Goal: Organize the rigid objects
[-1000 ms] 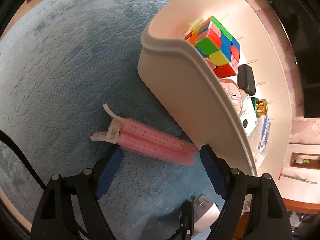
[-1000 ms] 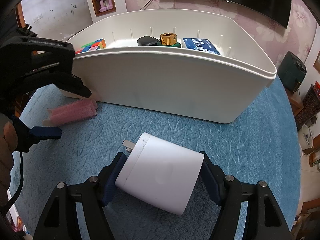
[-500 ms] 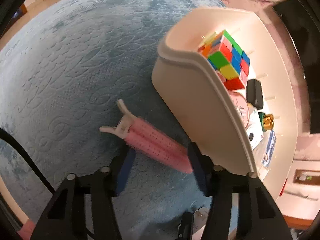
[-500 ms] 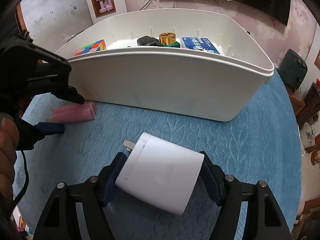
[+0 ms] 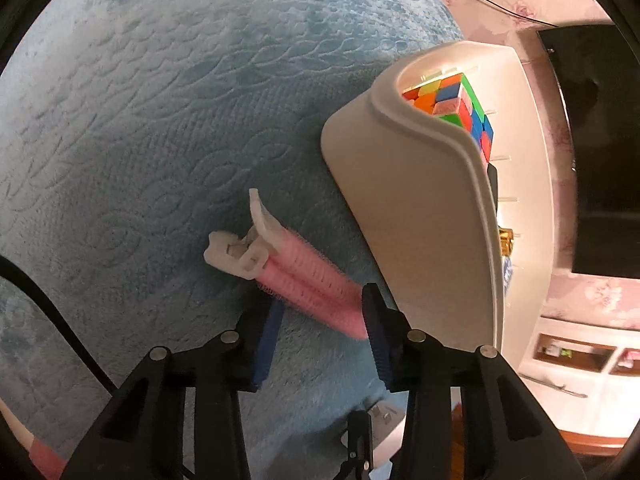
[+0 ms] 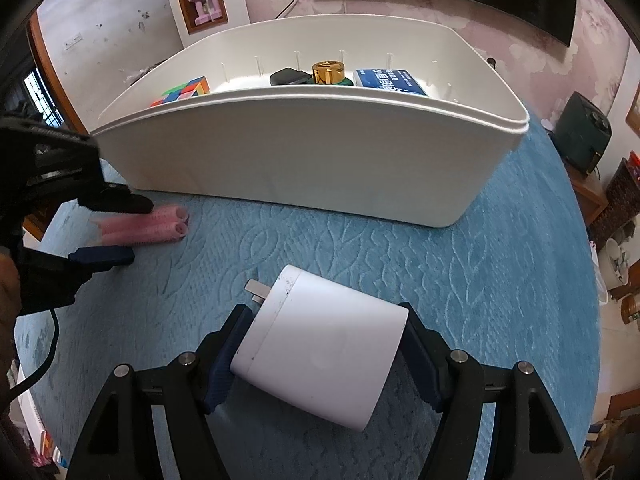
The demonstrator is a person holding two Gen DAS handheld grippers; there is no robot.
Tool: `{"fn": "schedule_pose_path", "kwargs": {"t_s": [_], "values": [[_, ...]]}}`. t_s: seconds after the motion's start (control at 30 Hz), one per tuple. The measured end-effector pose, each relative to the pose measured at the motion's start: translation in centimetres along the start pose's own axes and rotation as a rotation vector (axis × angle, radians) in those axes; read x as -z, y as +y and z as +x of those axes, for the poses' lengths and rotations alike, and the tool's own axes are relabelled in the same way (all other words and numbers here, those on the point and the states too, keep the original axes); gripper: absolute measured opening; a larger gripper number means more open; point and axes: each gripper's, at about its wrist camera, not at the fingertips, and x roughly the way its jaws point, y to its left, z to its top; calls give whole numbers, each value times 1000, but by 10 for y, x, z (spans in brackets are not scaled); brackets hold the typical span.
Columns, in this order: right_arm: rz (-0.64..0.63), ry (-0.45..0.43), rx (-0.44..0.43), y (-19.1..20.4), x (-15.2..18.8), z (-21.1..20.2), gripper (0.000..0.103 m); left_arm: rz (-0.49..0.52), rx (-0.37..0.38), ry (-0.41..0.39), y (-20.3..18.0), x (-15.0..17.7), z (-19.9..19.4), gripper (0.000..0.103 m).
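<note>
A pink hair roller with a white clip (image 5: 308,276) lies on the blue textured cloth beside the white bin (image 5: 420,208). My left gripper (image 5: 323,299) straddles the roller's far end and its jaws are closing. The blue pads (image 5: 266,336) are close to the roller, and a thin gap still shows in the right wrist view, where the roller (image 6: 160,224) sits inside the left gripper (image 6: 128,231). My right gripper (image 6: 323,312) is shut on a white plug-in charger (image 6: 320,348), held just above the cloth in front of the bin (image 6: 300,152).
The bin holds a colour cube (image 6: 182,90), a black case (image 6: 288,77), a gold-capped jar (image 6: 328,72) and a blue box (image 6: 390,80). A black cable (image 5: 52,312) trails at the left. A dark appliance (image 6: 584,140) stands beyond the cloth's right edge.
My left gripper moved forward over the pink roller and its jaws narrowed around it. The right gripper and the charger stayed still.
</note>
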Motion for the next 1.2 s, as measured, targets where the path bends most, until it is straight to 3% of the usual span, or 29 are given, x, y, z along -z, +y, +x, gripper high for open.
{"fn": "schedule_pose_path", "kwargs": {"t_s": [0.17,0.23,0.27,0.33,0.4,0.47,0.57,0.73,0.87,1.03,1.07,1.17,1.2], "values": [[17,2,-2,-1,6,-3,73,-18,59,52,22,8,-6,37],[22,2,-2,-2,10,-5,73,-16,70,74,26,16,-12,26],[25,3,-3,-2,11,-5,73,-12,87,82,30,22,-14,14],[33,5,-5,-3,15,-9,73,16,49,107,34,32,-16,4],[41,8,-9,-5,19,-12,73,30,-43,139,47,46,-12,0],[49,10,-9,-7,22,-16,73,15,-7,143,60,54,-18,0],[70,6,-12,-13,27,-21,73,38,-33,140,70,58,-29,0],[86,12,-4,-22,33,-24,73,254,-120,111,62,64,-58,1],[103,1,-6,-27,35,-29,73,536,-177,84,35,77,-73,4],[113,-10,-1,-33,35,-34,73,864,-262,94,2,93,-70,19],[115,-12,0,-34,35,-35,73,915,-278,105,-1,95,-68,23],[123,-22,1,-37,35,-38,73,1033,-321,117,-18,101,-61,53],[125,-23,-1,-37,34,-39,73,1077,-336,111,-21,105,-61,55]]}}
